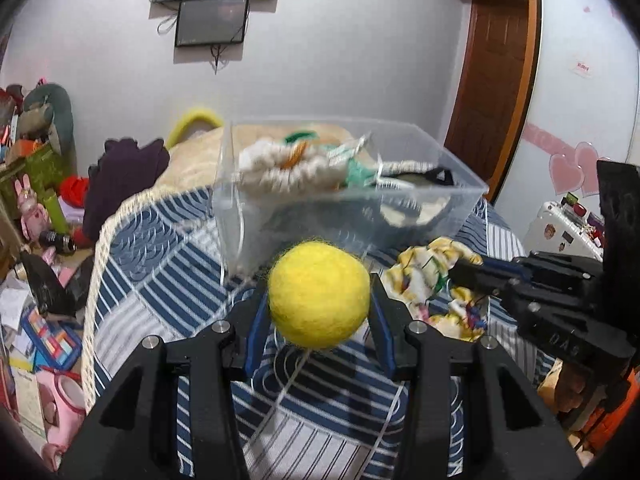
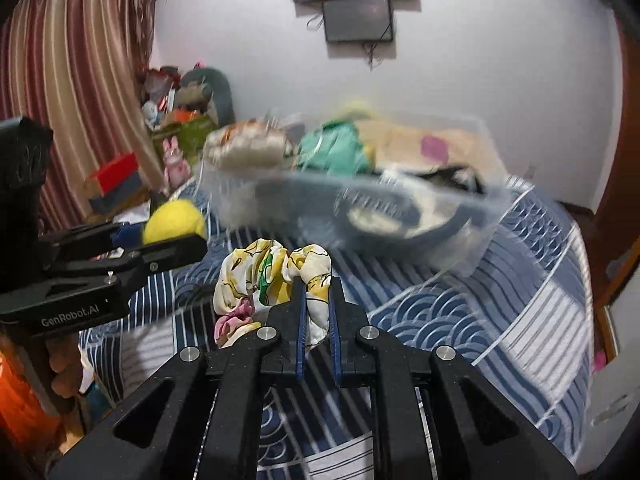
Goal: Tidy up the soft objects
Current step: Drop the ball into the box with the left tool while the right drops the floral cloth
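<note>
My left gripper (image 1: 319, 292) is shut on a yellow felt ball (image 1: 319, 295) and holds it above the bed, just in front of the clear plastic bin (image 1: 452, 200). The ball also shows in the right wrist view (image 2: 174, 220). My right gripper (image 2: 317, 284) is shut on a yellow floral scrunchie (image 2: 272, 272) and holds it above the bed, short of the bin (image 2: 472, 240). The scrunchie and right gripper show at the right of the left wrist view (image 1: 428, 280). The bin holds a cream knitted piece (image 1: 280, 168), a green cloth (image 2: 336, 148) and dark items.
The bed has a blue and white patterned cover (image 1: 168, 264) with a cream blanket (image 1: 192, 160) behind. A purple cloth (image 1: 120, 176) lies at its left edge. Toys and boxes (image 1: 36, 184) crowd the floor at left. A wooden door (image 1: 496, 80) stands at right.
</note>
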